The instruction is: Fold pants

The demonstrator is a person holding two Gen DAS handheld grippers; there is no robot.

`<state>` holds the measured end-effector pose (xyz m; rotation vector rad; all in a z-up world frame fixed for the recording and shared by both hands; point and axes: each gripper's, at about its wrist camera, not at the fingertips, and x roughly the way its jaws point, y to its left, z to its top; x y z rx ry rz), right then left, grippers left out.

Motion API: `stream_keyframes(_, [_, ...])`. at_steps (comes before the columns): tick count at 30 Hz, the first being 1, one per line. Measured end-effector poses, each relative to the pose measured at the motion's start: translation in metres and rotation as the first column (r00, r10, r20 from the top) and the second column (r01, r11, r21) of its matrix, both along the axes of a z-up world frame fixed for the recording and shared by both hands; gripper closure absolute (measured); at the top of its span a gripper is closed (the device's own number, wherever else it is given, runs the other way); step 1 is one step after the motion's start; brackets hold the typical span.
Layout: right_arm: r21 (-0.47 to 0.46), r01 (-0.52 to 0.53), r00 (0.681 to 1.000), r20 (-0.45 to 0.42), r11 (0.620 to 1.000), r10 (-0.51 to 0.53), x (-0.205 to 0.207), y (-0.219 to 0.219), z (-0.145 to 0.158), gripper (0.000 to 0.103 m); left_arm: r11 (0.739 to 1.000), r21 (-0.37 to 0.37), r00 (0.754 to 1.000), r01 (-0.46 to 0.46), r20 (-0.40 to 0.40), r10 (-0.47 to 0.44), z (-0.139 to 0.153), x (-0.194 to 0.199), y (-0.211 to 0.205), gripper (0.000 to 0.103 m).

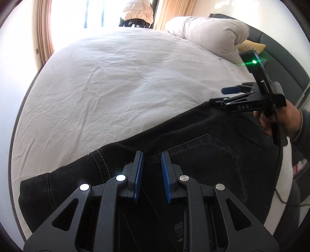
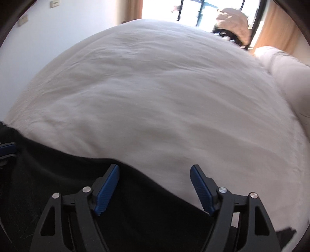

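Black denim pants (image 1: 203, 155) lie across the near edge of a white bed sheet (image 1: 116, 81), back pocket stitching facing up. My left gripper (image 1: 152, 174) points down at them, its blue pads a narrow gap apart with a fold of the dark denim pinched between them. My right gripper (image 2: 155, 186) stands wide open above the pants' (image 2: 58, 174) far edge where black cloth meets the sheet, with nothing pressed between its pads. In the left wrist view the right gripper (image 1: 220, 96) hovers at the right over the pants, held by a hand (image 1: 281, 120).
A rolled white duvet (image 1: 205, 33) lies at the bed's far right, with a yellow cushion (image 1: 251, 46) and dark headboard (image 1: 281, 64) behind it. A person in a beige puffy jacket (image 1: 137, 11) stands by the bright window beyond the bed. Curtains (image 1: 174, 11) hang beside it.
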<state>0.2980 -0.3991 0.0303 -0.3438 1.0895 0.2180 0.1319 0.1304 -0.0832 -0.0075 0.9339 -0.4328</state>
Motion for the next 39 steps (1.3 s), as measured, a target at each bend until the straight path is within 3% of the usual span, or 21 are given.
stream_keyframes(3, [0.054,0.119,0.993,0.003,0.991,-0.119,-0.007,-0.017,0.018,0.041,0.999,0.041,0.998,-0.021,0.058,0.019,0.021,-0.012,-0.003,0.084])
stream_keyframes(5, [0.237,0.119,0.992,0.009,0.964,-0.125,-0.036,-0.026,0.04,0.04,0.999,0.037,0.993,-0.029,0.118,0.025,0.035,-0.026,-0.001,0.084])
stream_keyframes(7, [0.326,0.085,0.995,0.015,0.942,-0.095,-0.068,-0.028,0.046,0.038,0.996,0.066,0.994,-0.055,0.102,0.048,0.027,-0.027,0.001,0.084])
stream_keyframes(8, [0.337,0.084,0.996,0.005,0.938,-0.091,-0.08,-0.029,0.043,0.038,0.992,0.098,0.995,-0.075,0.067,0.069,0.013,-0.02,0.002,0.084])
stream_keyframes(12, [0.312,0.166,0.986,-0.073,0.935,-0.151,-0.12,-0.057,-0.001,0.038,0.996,0.039,0.996,-0.076,0.041,0.074,-0.001,-0.011,0.007,0.084])
stream_keyframes(14, [0.286,0.186,0.982,-0.025,0.94,-0.186,-0.14,-0.076,0.002,0.038,0.992,0.086,0.994,-0.088,0.07,0.082,0.009,-0.012,0.002,0.084])
stream_keyframes(16, [0.256,0.267,0.963,-0.034,0.929,-0.267,-0.152,-0.096,0.011,0.038,0.989,0.105,0.99,-0.108,0.105,0.097,0.022,-0.017,-0.003,0.084])
stream_keyframes(19, [0.439,0.275,0.95,0.014,0.856,-0.312,-0.175,-0.123,0.039,0.035,0.992,0.071,0.985,-0.099,0.15,0.088,0.038,-0.032,-0.01,0.084])
stream_keyframes(20, [0.454,0.275,0.945,0.033,0.847,-0.325,-0.183,-0.13,0.044,0.028,0.993,0.084,0.989,-0.085,0.131,0.074,0.033,-0.034,-0.018,0.084])
stream_keyframes(22, [0.417,0.306,0.941,0.005,0.856,-0.339,-0.184,-0.137,0.03,0.024,0.989,0.131,0.996,-0.062,0.079,0.052,0.018,-0.038,-0.026,0.084])
stream_keyframes(23, [0.386,0.356,0.929,-0.049,0.851,-0.367,-0.181,-0.147,0.01,0.025,0.986,0.155,0.997,-0.063,0.05,0.056,0.01,-0.039,-0.028,0.084])
stream_keyframes(24, [0.389,0.377,0.922,-0.07,0.841,-0.381,-0.174,-0.152,0.001,0.039,0.984,0.166,0.998,-0.066,0.032,0.061,0.004,-0.04,-0.029,0.084])
stream_keyframes(25, [0.42,0.383,0.916,-0.062,0.823,-0.395,-0.175,-0.162,-0.002,0.043,0.984,0.165,0.997,-0.074,0.037,0.068,0.004,-0.043,-0.028,0.084])
stream_keyframes(27, [0.446,0.435,0.886,-0.056,0.782,-0.461,-0.178,-0.188,0.009,0.044,0.982,0.166,0.995,-0.095,0.03,0.091,0.01,-0.045,-0.027,0.084])
stream_keyframes(30, [0.544,0.467,0.832,-0.004,0.697,-0.555,-0.185,-0.237,0.03,0.04,0.981,0.167,0.995,-0.099,0.023,0.097,0.012,-0.045,-0.036,0.084])
stream_keyframes(33, [0.603,0.529,0.761,-0.025,0.598,-0.649,-0.177,-0.28,0.031,0.033,0.98,0.19,0.998,-0.057,0.01,0.056,0.007,-0.046,-0.058,0.084])
stream_keyframes(35, [0.633,0.599,0.69,-0.098,0.49,-0.717,-0.178,-0.324,0.013,0.033,0.976,0.214,0.999,-0.041,0.001,0.042,0.001,-0.043,-0.071,0.084])
stream_keyframes(36, [0.614,0.667,0.622,-0.149,0.422,-0.768,-0.182,-0.35,-0.002,0.036,0.972,0.229,0.999,-0.04,-0.009,0.043,-0.002,-0.042,-0.074,0.084])
stream_keyframes(37, [0.623,0.692,0.581,-0.18,0.365,-0.794,-0.186,-0.365,-0.011,0.045,0.97,0.238,0.999,-0.041,-0.017,0.046,-0.005,-0.041,-0.074,0.084])
stream_keyframes(38, [0.693,0.668,0.553,-0.217,0.273,-0.804,-0.197,-0.387,-0.019,0.056,0.97,0.239,0.998,-0.041,-0.025,0.049,-0.009,-0.038,-0.074,0.084])
stream_keyframes(39, [0.728,0.655,0.523,-0.242,0.203,-0.817,-0.207,-0.404,-0.022,0.061,0.971,0.234,0.998,-0.041,-0.032,0.05,-0.011,-0.036,-0.075,0.083])
